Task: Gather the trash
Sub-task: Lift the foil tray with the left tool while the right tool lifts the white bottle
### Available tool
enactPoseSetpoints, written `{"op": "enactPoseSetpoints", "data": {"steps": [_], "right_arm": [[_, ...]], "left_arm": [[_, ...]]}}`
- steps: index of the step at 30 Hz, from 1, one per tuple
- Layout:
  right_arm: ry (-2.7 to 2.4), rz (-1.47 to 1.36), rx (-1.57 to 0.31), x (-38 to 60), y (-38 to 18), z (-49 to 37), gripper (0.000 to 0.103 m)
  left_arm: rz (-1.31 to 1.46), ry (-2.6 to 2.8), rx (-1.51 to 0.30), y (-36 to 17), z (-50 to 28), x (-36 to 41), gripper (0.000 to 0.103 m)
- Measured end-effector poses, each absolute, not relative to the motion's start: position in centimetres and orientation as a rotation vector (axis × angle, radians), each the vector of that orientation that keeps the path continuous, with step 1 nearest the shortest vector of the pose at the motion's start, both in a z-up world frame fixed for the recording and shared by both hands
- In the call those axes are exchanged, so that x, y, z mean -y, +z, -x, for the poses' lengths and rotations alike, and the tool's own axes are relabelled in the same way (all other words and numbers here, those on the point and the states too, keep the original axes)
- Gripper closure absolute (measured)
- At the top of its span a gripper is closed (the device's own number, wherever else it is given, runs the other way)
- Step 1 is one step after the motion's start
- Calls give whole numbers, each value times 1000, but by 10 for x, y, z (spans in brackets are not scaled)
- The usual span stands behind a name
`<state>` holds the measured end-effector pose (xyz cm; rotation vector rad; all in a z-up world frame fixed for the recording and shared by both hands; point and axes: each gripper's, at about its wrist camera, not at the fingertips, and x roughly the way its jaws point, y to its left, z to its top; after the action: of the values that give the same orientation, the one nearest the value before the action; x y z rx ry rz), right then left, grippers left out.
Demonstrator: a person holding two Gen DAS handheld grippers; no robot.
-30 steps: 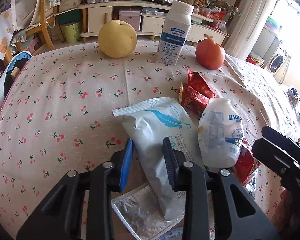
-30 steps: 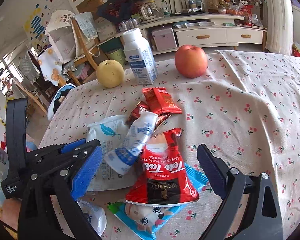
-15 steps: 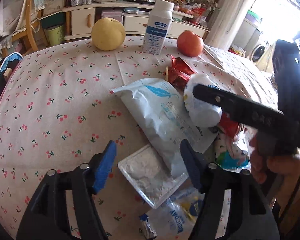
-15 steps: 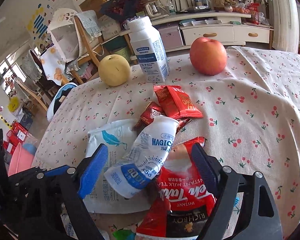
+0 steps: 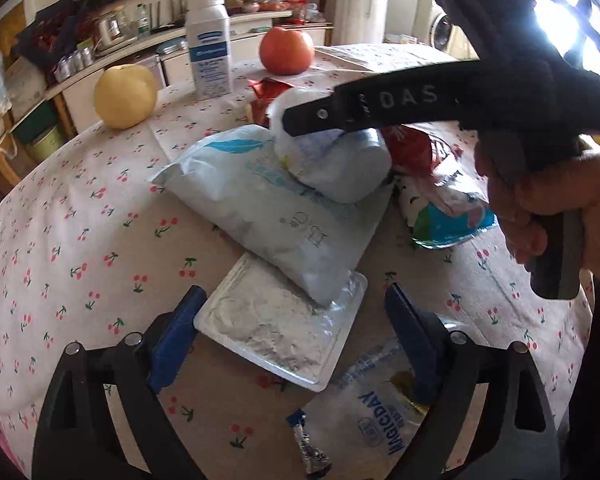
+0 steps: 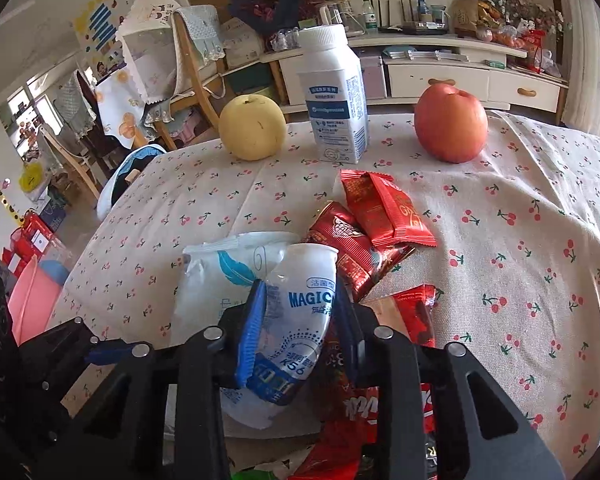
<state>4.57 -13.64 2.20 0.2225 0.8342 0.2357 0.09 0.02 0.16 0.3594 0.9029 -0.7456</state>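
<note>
The tabletop [image 6: 540, 240], under a cherry-print cloth, carries a heap of wrappers near its front edge, with a yellow pear [image 6: 253, 127], a white milk carton [image 6: 334, 96] and a red apple [image 6: 450, 128] standing apart along the far side, from eleven to one o'clock of the heap. Largest in the heap is a soft white pouch with a blue feather [image 5: 268, 208], lying flat; it looks light and limp, likely to sag if lifted by one corner, so its sealed end seems the better hold. On it, toward two o'clock, rests a crumpled white Magic sachet [image 6: 300, 320]; the right tongs [image 6: 300, 328] are closing on its middle, blue pads pressing both sides, and the thin film dents under them, so it should weigh next to nothing but could slip. The left tongs [image 5: 296, 332] are opening, wide apart and gripping nothing, their fingers either side of a flat foil tray-pack [image 5: 280, 324] that is partly tucked beneath the pouch. It looks stiffer, best taken by an edge. Small red snack packets [image 6: 380, 216] lie at twelve o'clock of the sachet, glossy and probably slick.
</note>
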Motion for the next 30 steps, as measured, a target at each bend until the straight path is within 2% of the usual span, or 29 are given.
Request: {"op": "enactPoseSetpoints", "data": {"steps": [6, 12, 14, 30], "right_arm": [[245, -223, -834, 137, 26, -43, 72], [260, -228, -824, 134, 31, -38, 73], [268, -222, -820, 131, 33, -34, 73], [277, -253, -760, 133, 54, 4, 75]], "left_arm": [[-401, -773, -896, 2, 5, 4, 15], [-383, -739, -896, 3, 6, 2, 25], [-367, -721, -896, 4, 7, 0, 35], [-279, -661, -932, 6, 19, -17, 39]]}}
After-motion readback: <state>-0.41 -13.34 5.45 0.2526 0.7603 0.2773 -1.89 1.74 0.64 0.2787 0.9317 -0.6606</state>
